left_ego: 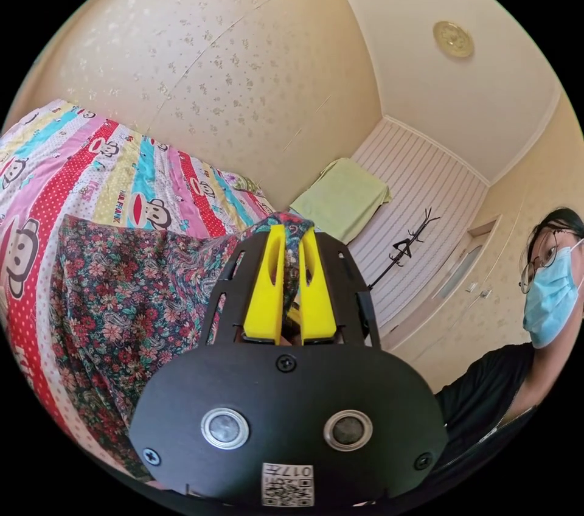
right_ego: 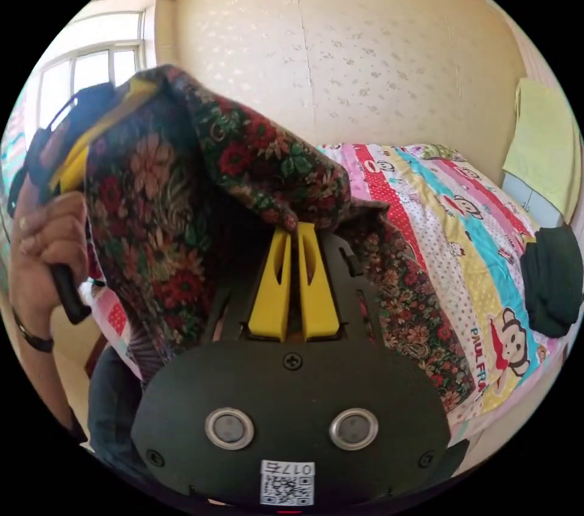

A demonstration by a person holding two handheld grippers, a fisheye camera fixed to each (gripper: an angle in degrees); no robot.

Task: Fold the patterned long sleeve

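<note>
The patterned long sleeve (left_ego: 128, 297) is a dark floral garment, partly lifted off the bed. In the left gripper view my left gripper (left_ego: 292, 233) is shut on a bunched edge of it, with the rest draping down onto the striped bedspread (left_ego: 79, 175). In the right gripper view my right gripper (right_ego: 293, 231) is shut on another edge of the floral garment (right_ego: 243, 157), which hangs in a raised fold. The left gripper (right_ego: 91, 132) appears at upper left there, held in a hand (right_ego: 42, 236), with cloth draped from it.
A colourful striped cartoon bedspread (right_ego: 462, 224) covers the bed against a pale wall. A dark folded garment (right_ego: 550, 278) lies near the bed's far end. A yellow-green towel (left_ego: 340, 196) hangs by the striped wall panel. A person (left_ego: 535, 345) stands at the right.
</note>
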